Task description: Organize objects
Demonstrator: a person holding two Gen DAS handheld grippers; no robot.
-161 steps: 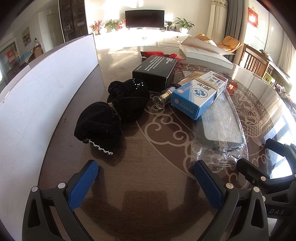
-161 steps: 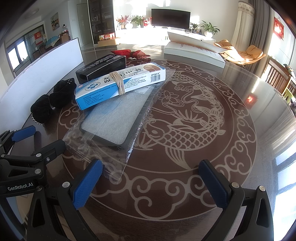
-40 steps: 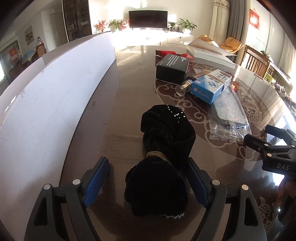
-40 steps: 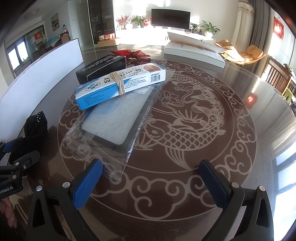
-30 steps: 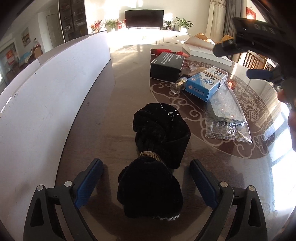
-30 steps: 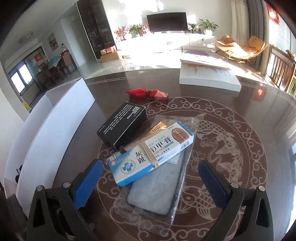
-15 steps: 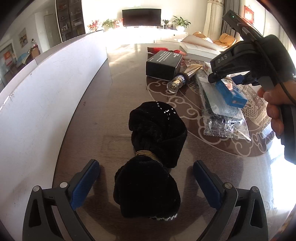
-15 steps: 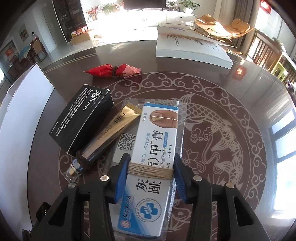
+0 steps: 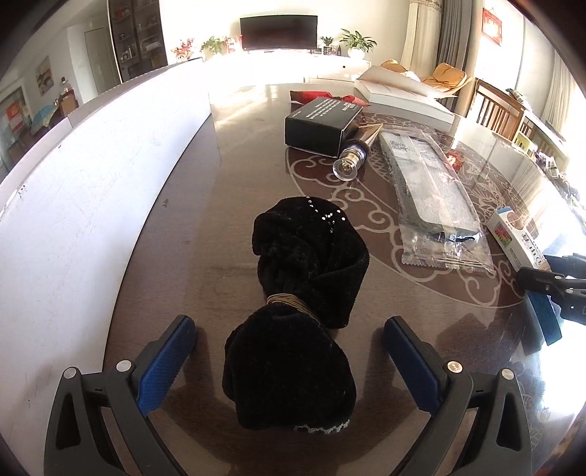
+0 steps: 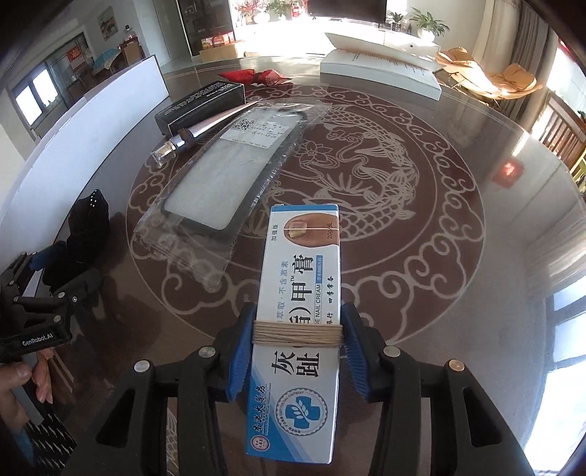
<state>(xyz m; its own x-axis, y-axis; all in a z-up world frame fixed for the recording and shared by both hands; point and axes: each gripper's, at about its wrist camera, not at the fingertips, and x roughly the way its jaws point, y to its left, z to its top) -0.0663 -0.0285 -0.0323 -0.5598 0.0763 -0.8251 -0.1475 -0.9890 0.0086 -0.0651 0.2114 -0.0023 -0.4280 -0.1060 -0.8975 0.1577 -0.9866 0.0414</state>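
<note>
Left wrist camera sits low over the worktop (image 9: pixel 227 131), close behind a black cloth bundle (image 9: pixel 304 293), facing down the room toward the television (image 9: pixel 278 32). Right wrist camera sits higher, looking steeply down along a blue-and-white box (image 10: pixel 298 329) in the same direction. Both views share the black box (image 9: pixel 320 122), the plastic-wrapped pad (image 10: pixel 227 172) and the bundle.

Sunlit lounge, television (image 9: pixel 278 32), curtains (image 9: pixel 412 33)
</note>
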